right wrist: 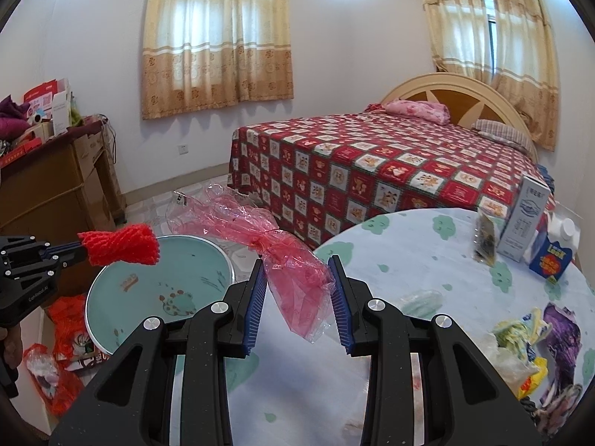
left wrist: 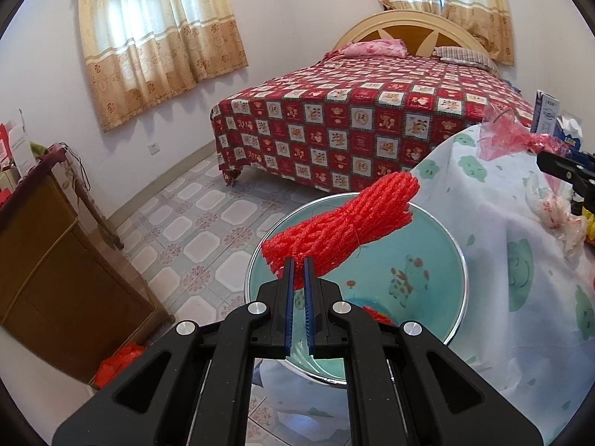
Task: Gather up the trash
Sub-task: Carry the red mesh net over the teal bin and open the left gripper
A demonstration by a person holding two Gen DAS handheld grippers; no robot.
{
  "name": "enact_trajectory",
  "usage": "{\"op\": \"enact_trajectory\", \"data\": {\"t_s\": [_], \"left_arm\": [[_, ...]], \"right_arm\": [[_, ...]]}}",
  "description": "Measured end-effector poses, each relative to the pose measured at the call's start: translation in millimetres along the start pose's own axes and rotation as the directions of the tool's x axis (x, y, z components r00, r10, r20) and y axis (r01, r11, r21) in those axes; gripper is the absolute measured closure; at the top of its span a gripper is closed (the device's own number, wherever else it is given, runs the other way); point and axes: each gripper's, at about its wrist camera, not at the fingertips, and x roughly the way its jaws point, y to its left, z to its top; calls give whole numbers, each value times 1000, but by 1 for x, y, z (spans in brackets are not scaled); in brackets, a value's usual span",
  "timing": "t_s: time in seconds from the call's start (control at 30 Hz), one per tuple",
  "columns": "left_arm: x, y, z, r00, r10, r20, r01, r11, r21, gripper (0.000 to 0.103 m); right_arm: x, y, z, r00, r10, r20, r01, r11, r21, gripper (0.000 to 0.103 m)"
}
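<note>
My left gripper (left wrist: 299, 262) is shut on one end of a red foam net sleeve (left wrist: 342, 230). It holds the sleeve in the air over a teal basin (left wrist: 427, 238) that has a metal rim and cartoon prints. In the right wrist view, the left gripper (right wrist: 76, 247) and the red sleeve (right wrist: 122, 249) hang above the basin (right wrist: 193, 260). My right gripper (right wrist: 297, 271) is shut on a crumpled pink plastic wrapper (right wrist: 238, 223), lifted above the table's left edge. The wrapper's loose end trails left towards the basin. In the left wrist view, the right gripper (left wrist: 546, 161) and the wrapper (left wrist: 502, 137) sit at the far right.
The round table (right wrist: 409, 260) has a white cloth with green prints. It carries two cartons (right wrist: 550, 256), a small dark packet (right wrist: 483, 241) and several crumpled wrappers (right wrist: 528, 342). Red bags (right wrist: 67, 319) lie on the floor by a brown cabinet (right wrist: 48, 193). A bed (right wrist: 372, 178) stands behind.
</note>
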Motion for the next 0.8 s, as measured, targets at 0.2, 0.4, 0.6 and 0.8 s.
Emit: {"op": "enact_trajectory", "data": {"t_s": [0.2, 0.4, 0.6, 0.8], "left_arm": [[2, 6, -1, 999, 42, -9, -42, 999, -2, 98], [4, 14, -3, 998, 66, -15, -66, 998, -8, 98], [8, 17, -4, 996, 82, -28, -82, 997, -11, 98], [8, 17, -5, 997, 75, -31, -75, 997, -7, 98]], "right_arm": [[9, 11, 4, 1000, 12, -8, -12, 1000, -19, 69], [19, 22, 7, 1000, 25, -18, -25, 999, -46, 69], [23, 32, 4, 999, 31, -11, -31, 998, -63, 69], [27, 35, -1, 999, 32, -23, -34, 997, -64, 69]]}}
